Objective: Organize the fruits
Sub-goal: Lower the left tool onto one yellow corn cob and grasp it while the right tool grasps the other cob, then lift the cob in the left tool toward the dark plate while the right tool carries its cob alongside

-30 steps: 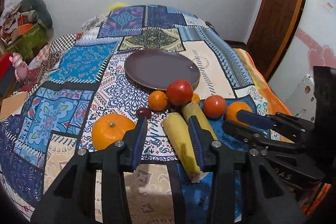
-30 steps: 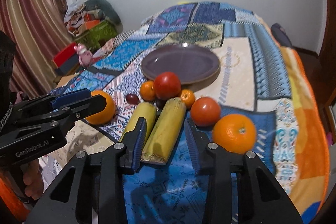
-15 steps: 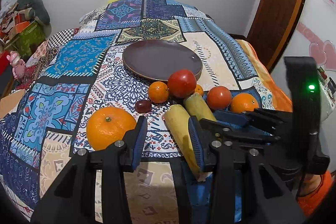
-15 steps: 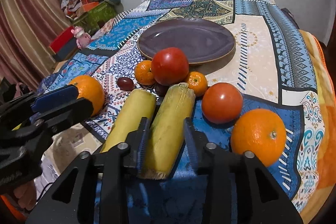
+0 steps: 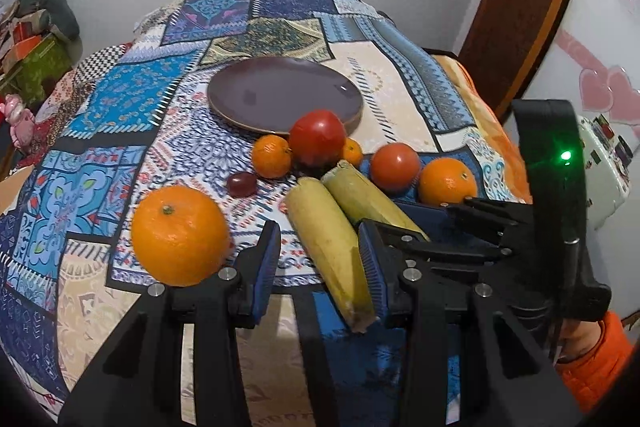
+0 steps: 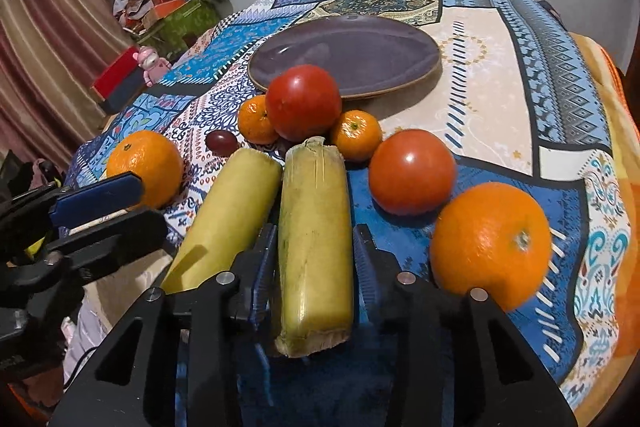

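Observation:
Two yellow-green corn cobs lie side by side on the patterned cloth. My right gripper [image 6: 314,251] is open, its fingers on either side of the right cob [image 6: 314,223], not closed on it. My left gripper [image 5: 320,259] is open around the near end of the left cob [image 5: 328,239]. A large orange [image 5: 180,235] sits left of the left gripper. Two tomatoes [image 6: 303,102] [image 6: 412,171], two small oranges [image 6: 355,135] [image 6: 256,119], a dark grape [image 6: 221,142] and another large orange [image 6: 492,245] lie around. A purple plate [image 6: 348,55] stands empty behind them.
The patterned cloth [image 5: 120,107] covers a rounded surface that drops away at the near edge. Boxes and a pink toy [image 6: 150,65] sit at the left by a curtain. A wooden door [image 5: 528,7] is at the right.
Both grippers have moved forward and down. The right gripper's fingers now straddle the right cob; the left gripper's fingers have reached the left cob's near end. The fruits have not moved.

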Demonstrator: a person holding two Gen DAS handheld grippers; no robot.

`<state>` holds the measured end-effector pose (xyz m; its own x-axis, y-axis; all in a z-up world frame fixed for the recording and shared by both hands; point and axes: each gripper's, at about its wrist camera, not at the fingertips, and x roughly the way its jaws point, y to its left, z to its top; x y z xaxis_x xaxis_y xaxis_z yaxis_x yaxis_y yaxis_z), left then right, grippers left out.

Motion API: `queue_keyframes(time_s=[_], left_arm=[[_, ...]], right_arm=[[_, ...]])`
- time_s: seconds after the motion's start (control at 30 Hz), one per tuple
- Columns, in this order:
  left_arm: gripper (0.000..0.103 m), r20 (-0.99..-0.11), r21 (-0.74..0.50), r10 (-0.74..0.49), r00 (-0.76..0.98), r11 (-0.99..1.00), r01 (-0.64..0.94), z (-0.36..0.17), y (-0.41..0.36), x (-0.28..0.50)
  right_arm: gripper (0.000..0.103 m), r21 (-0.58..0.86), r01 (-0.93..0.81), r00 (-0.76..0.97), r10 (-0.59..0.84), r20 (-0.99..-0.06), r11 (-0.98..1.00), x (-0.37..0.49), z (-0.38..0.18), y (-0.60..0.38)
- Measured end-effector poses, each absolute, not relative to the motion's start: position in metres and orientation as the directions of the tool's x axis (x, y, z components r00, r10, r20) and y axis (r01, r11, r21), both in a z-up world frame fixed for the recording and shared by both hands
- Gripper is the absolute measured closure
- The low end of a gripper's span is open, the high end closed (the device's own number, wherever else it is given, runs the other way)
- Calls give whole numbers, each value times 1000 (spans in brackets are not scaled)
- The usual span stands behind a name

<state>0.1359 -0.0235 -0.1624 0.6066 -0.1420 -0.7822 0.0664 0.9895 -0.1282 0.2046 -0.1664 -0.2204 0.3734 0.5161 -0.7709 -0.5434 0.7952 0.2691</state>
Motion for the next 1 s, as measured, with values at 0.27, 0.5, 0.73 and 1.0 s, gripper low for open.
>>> queue_keyframes(time_s=[0.27,0.5,0.73,1.0], left_arm=[[64,-814,-125,-145,562,989,75,-177,-41,145],[62,-830,-170,-179,528,983,65,-192,-32,155],[62,-843,-196,-191,504,980,43,-199,-26,169],[61,-857,-142,-148,494,989,51,-209,-31,182]], right_arm=[[68,269,-536,386,515,-765,801,198,-218,-182],[68,273,-530,387,516,-764,803,197,-219,-184],[68,293,-524,377,526,-762,800,199,-221,-186],[67,286,-528,377,523,-765,799,197,-221,-183]])
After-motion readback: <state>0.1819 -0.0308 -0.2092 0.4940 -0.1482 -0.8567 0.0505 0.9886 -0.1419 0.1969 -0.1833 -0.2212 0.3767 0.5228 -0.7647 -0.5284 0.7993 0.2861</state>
